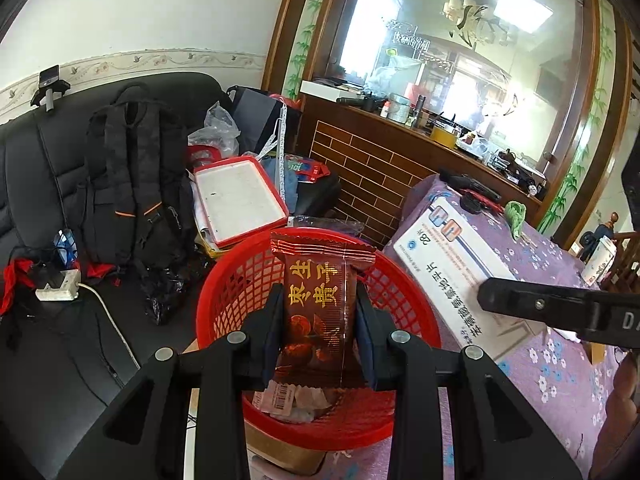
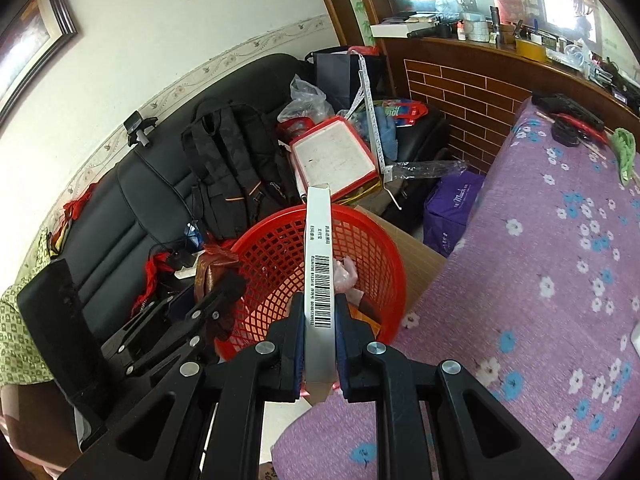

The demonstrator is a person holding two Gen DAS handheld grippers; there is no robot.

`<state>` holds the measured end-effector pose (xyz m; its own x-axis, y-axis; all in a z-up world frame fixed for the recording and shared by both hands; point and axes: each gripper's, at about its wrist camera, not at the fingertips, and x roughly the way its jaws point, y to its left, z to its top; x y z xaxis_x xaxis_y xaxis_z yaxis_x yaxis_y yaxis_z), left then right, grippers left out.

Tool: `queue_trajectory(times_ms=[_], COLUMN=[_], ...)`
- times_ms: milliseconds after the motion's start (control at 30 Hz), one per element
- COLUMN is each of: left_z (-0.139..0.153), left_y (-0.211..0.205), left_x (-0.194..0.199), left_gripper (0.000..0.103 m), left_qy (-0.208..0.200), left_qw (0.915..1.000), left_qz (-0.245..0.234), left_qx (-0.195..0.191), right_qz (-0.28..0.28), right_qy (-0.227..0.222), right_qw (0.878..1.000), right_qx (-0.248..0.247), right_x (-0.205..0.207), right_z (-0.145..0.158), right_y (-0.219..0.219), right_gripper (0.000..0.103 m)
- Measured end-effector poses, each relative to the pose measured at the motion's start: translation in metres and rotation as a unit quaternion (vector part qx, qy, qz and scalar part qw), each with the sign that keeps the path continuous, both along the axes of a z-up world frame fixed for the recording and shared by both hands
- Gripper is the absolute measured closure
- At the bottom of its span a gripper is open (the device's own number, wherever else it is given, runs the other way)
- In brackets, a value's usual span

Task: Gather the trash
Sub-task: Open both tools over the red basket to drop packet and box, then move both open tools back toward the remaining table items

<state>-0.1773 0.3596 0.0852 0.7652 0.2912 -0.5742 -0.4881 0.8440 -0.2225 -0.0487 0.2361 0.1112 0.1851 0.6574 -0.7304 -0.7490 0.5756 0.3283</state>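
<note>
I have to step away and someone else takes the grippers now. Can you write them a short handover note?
Left gripper: shut on a brown snack wrapper, held over the red basket.
Right gripper: shut on a flat white box, edge up, also over the basket's rim.
Done: some trash, crumpled plastic and paper, already lies in the basket.
Left: release both pieces into the basket. A green scrap on the purple floral cloth may need checking next.

One red basket (image 1: 404, 296), one snack wrapper (image 1: 316, 300), one flat box (image 2: 319, 280).
</note>
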Motion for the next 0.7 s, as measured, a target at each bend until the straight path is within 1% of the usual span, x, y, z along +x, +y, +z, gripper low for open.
queue_trajectory(times_ms=[200,233,267,300,333,367,400,500,567,600,633,667,700], left_z=[-0.007,-0.008,-0.009,-0.010,-0.011,-0.012,-0.012,-0.010,-0.008,-0.007,-0.007,-0.005,-0.005], left_y=[0.003,0.004,0.004,0.005,0.006,0.006,0.006,0.001,-0.006,-0.010,-0.015,-0.022,-0.029], left_x=[0.006,0.006,0.007,0.008,0.008,0.008,0.007,0.006,0.005,0.004,0.004,0.003,0.003], left_gripper=[0.071,0.070,0.068,0.064,0.050,0.038,0.037,0.036,0.033,0.032,0.028,0.023,0.022], left_qy=[0.009,0.009,0.009,0.010,0.011,0.010,0.005,0.005,0.004,0.004,0.004,0.002,0.001], left_qw=[0.9999,0.9999,0.9999,0.9999,0.9999,0.9998,0.9997,0.9998,0.9998,0.9998,0.9997,0.9997,0.9996], left_qz=[0.002,0.004,0.006,0.009,0.012,0.017,0.022,0.019,0.018,0.016,0.014,0.013,0.012], left_qx=[-0.004,-0.004,-0.003,-0.002,-0.003,-0.004,-0.002,0.007,0.011,0.014,0.017,0.022,0.027], right_qz=[-0.007,-0.009,-0.011,-0.010,-0.008,-0.008,-0.010,-0.017,-0.023,-0.027,-0.034,-0.040,-0.044], right_qy=[0.004,0.005,0.006,0.011,0.015,0.016,0.014,0.006,-0.003,-0.011,-0.018,-0.022,-0.027], right_qw=[1.000,1.000,1.000,1.000,1.000,1.000,1.000,1.000,1.000,0.999,0.999,0.999,0.999], right_qx=[-0.001,-0.001,-0.002,-0.001,0.001,0.002,0.003,0.010,0.015,0.015,0.016,0.017,0.018], right_x=[0.008,0.010,0.012,0.014,0.015,0.014,0.014,0.013,0.010,0.009,0.007,0.006,0.005], right_z=[-0.008,-0.010,-0.012,-0.015,-0.017,-0.017,-0.017,-0.012,-0.008,-0.005,-0.003,-0.003,-0.002], right_y=[0.012,0.013,0.014,0.014,0.013,0.011,0.008,-0.007,-0.022,-0.030,-0.040,-0.047,-0.056], right_gripper=[0.088,0.088,0.088,0.086,0.085,0.084,0.081,0.081,0.080,0.076,0.067,0.062,0.053])
